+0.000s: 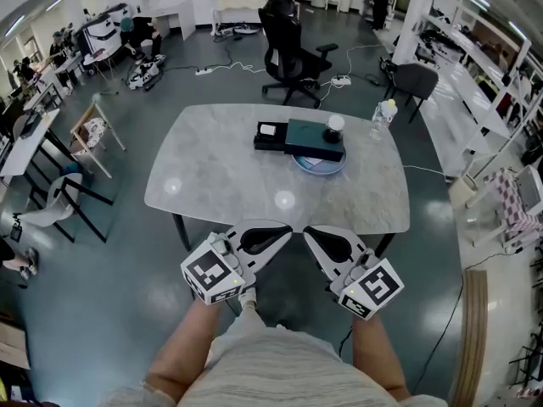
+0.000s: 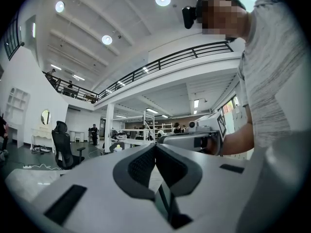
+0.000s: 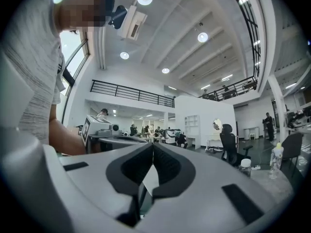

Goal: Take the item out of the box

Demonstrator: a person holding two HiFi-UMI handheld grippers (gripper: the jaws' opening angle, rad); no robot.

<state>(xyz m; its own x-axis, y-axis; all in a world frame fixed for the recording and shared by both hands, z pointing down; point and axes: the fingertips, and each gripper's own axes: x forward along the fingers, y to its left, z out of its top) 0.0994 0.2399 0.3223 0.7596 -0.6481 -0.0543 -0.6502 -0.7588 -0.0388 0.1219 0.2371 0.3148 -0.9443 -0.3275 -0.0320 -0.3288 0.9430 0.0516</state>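
bright ceiling lights, sharp, fisheye-warped edges

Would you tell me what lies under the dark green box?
A pale blue plate lies under the dark green box; only its near rim shows, the rest is covered.

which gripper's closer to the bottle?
Right. The right gripper is at the near table edge, short and left of the bottle; the left gripper is beside it, further left.

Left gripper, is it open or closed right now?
Shut. In the left gripper view the left gripper has its dark pads meeting at the tips, with nothing between them.
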